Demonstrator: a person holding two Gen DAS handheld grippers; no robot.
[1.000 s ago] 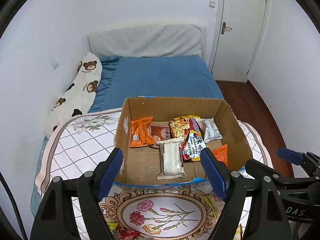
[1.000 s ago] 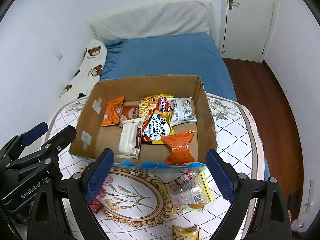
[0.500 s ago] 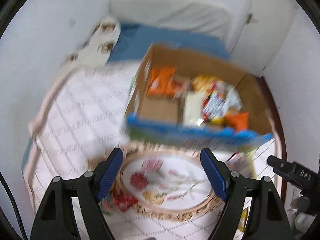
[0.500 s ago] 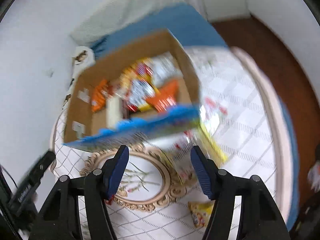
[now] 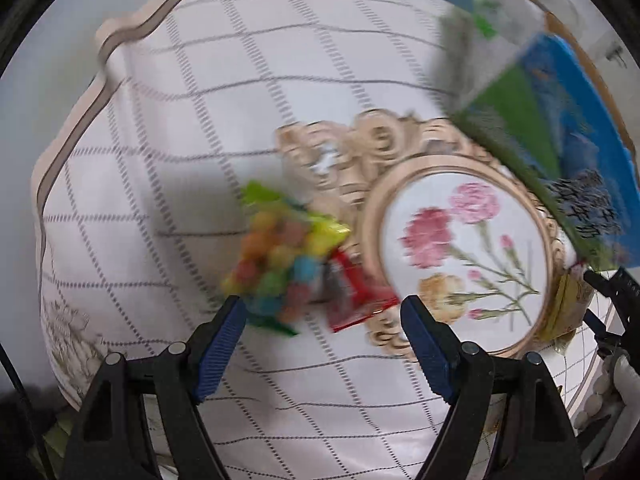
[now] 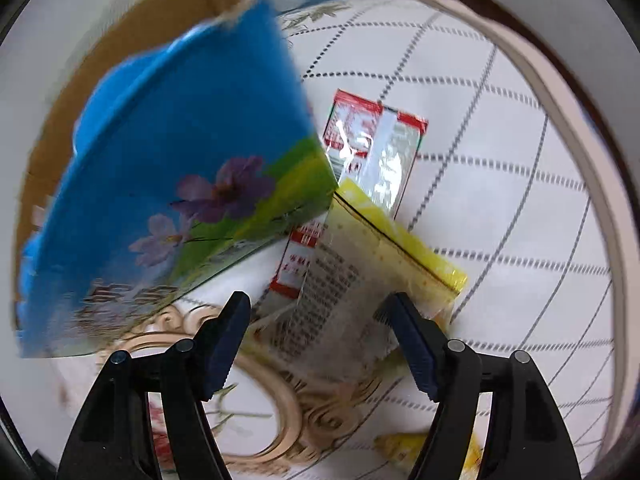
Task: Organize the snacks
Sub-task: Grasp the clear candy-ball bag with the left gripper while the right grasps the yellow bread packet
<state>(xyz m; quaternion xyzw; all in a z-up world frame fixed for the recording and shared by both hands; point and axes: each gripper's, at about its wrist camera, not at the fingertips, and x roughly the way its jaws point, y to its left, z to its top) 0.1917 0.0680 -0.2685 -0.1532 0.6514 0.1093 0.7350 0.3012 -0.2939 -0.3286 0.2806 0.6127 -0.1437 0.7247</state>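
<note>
A bag of many-coloured candies (image 5: 276, 256) and a red packet (image 5: 352, 296) lie on the checked cloth. They sit just ahead of my left gripper (image 5: 322, 316), which points down, open and holding nothing. In the right wrist view a clear packet with yellow edges (image 6: 360, 272) lies partly on a red-and-white packet (image 6: 372, 136). My right gripper (image 6: 316, 312) hovers over the clear packet's near end, jaws apart on either side of it and not pressing on it. The cardboard box with a blue flowered side (image 6: 192, 160) stands close on the left; its contents are hidden.
The table carries a checked cloth with a round flower medallion (image 5: 460, 256). The box (image 5: 560, 120) fills the upper right of the left wrist view. A small yellow packet (image 6: 420, 444) lies near the right gripper's base. The table's rim (image 6: 600, 200) curves along the right.
Both grippers have dropped and tipped down toward the table, so the box has slid out of the centre. The right jaws stand narrower than a second ago; the left jaws kept their width.
</note>
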